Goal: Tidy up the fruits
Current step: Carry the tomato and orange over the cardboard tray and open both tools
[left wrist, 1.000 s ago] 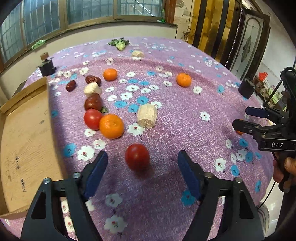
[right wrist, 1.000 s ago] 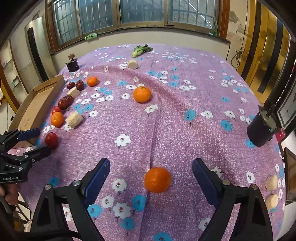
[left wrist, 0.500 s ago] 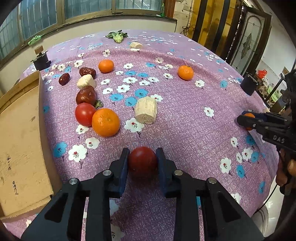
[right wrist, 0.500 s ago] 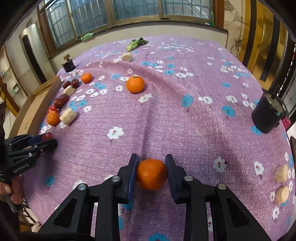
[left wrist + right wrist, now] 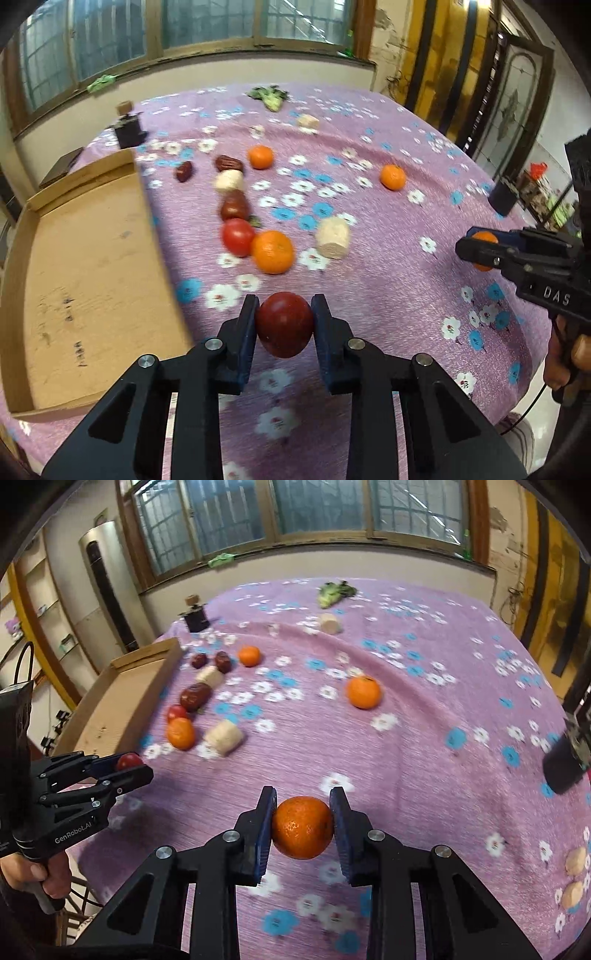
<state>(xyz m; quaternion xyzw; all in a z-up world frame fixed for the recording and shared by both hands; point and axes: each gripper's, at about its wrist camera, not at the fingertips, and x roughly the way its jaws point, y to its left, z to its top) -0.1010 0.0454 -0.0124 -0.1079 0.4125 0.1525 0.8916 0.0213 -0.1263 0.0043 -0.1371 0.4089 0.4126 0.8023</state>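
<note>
My left gripper [image 5: 283, 321] is shut on a dark red tomato [image 5: 284, 324] and holds it above the purple flowered tablecloth [image 5: 388, 280]. My right gripper [image 5: 303, 825] is shut on an orange [image 5: 302, 827], also lifted off the cloth. In the left wrist view the right gripper [image 5: 480, 249] shows at the right with its orange [image 5: 484, 238]. In the right wrist view the left gripper [image 5: 127, 766] shows at the left with the tomato [image 5: 128, 760]. An open cardboard tray [image 5: 74, 266] lies to the left.
On the cloth lie a red tomato [image 5: 237, 236], an orange [image 5: 272, 252], pale root chunks [image 5: 333, 238], dark dates [image 5: 229, 163], two more oranges [image 5: 393, 177] and a green vegetable [image 5: 271, 96]. A black cup [image 5: 563, 771] stands at the right edge.
Both grippers closed on their fruit, the left on the tomato and the right on the orange, then lifted them off the cloth. Both views now sit higher and tilt up.
</note>
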